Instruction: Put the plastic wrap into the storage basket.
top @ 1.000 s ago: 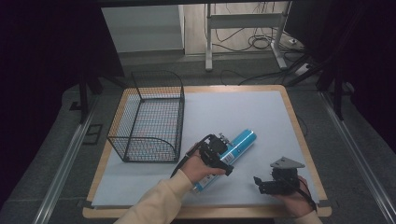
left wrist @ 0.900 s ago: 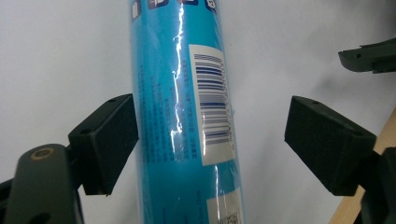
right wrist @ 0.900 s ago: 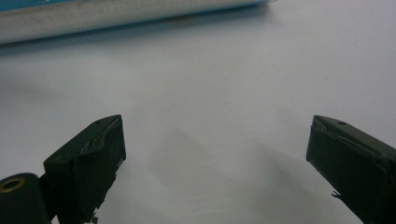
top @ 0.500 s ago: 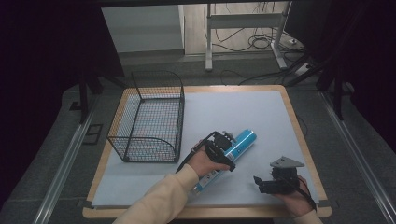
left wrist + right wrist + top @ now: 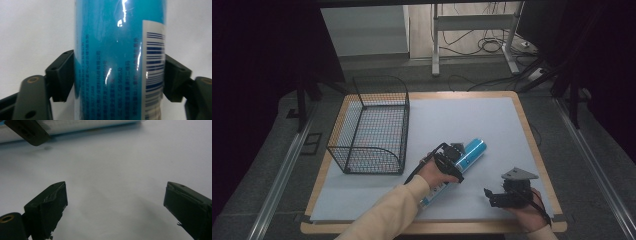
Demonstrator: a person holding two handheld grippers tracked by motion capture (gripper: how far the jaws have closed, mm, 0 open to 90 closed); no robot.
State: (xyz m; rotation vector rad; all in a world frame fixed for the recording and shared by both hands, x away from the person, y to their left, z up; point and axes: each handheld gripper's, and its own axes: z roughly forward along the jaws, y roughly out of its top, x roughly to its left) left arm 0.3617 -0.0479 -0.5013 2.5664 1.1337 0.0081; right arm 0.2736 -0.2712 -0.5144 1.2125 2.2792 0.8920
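A blue cylindrical tube [image 5: 473,151] with a white printed label lies slantwise on the white sheet in the high view. My left gripper [image 5: 455,159] straddles its middle. In the left gripper view both black jaws press against the sides of the tube [image 5: 117,50], so the gripper [image 5: 118,75] is shut on it. My right gripper [image 5: 488,196] rests near the table's front right corner, apart from the tube. It is open in the right gripper view [image 5: 116,202], with bare sheet between its jaws. The tube [image 5: 75,127] crosses the top of that view.
A black wire basket [image 5: 367,160] stands on the left half of the table, open at the top. The white sheet [image 5: 472,115] covers the wooden table [image 5: 527,125]. Cables and a desk frame lie on the floor beyond the far edge.
My left gripper has slid a little to the right, onto the middle of the tube. The right gripper has stayed put.
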